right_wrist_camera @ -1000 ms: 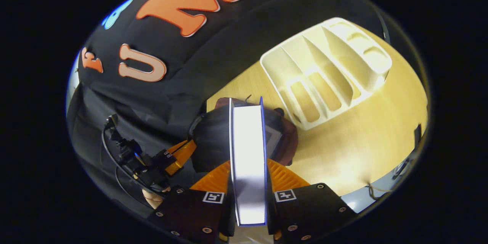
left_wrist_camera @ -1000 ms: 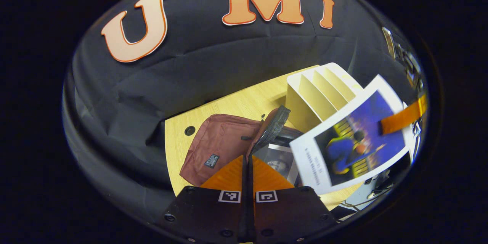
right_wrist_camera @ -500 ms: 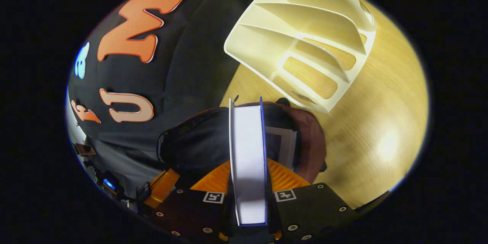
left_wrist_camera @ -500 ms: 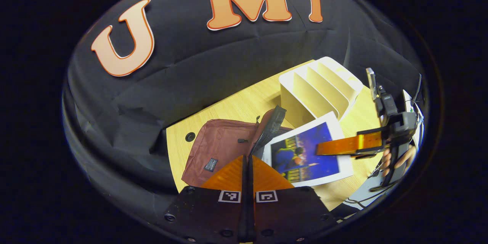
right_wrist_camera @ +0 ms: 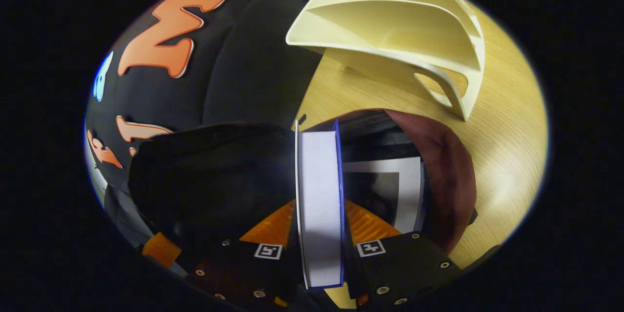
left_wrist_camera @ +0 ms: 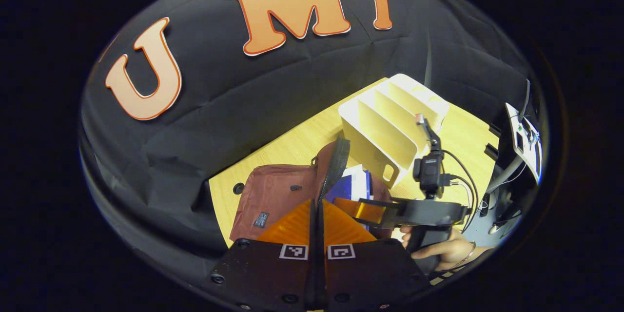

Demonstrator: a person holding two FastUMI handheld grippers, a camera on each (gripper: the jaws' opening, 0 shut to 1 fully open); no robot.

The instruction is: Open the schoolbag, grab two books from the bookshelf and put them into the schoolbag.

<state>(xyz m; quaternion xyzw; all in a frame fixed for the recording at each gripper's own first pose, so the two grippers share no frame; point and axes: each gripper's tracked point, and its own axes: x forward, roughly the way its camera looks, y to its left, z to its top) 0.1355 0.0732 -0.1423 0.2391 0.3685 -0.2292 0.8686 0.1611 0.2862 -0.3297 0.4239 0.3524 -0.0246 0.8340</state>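
Left gripper view: maroon schoolbag [left_wrist_camera: 278, 195] lying on the wooden table [left_wrist_camera: 297, 141], mouth unzipped and propped open, black zipper flap [left_wrist_camera: 336, 161] raised. Inside the mouth, the blue-covered book [left_wrist_camera: 353, 183] partly sunk in, clamped by the right gripper [left_wrist_camera: 363, 207], whose orange fingers reach into the opening. Behind that gripper, a hand [left_wrist_camera: 438, 248] on its handle, cables trailing. Just beyond the bag, the cream bookshelf [left_wrist_camera: 385, 122] with slanted dividers, slots bare as far as visible. Own left gripper [left_wrist_camera: 316, 219] at the bottom, orange fingers pressed together with the edge of the zipper flap pinched between them. Counted: one bag, one shelf, one book seen here.

Right gripper view: blue-covered book [right_wrist_camera: 319, 204] seen edge-on, white page block up, squeezed between both orange fingers [right_wrist_camera: 270, 226] of the right gripper [right_wrist_camera: 318, 234]. Far end of it already within the schoolbag [right_wrist_camera: 448, 170] mouth. Beside it in the bag, a second book [right_wrist_camera: 390, 190] lying flat, white-bordered dark cover. Black lining to the left. Bookshelf [right_wrist_camera: 390, 24] above, standing on the table [right_wrist_camera: 502, 126], near the bag but apart. Counted: two books, both at the bag.
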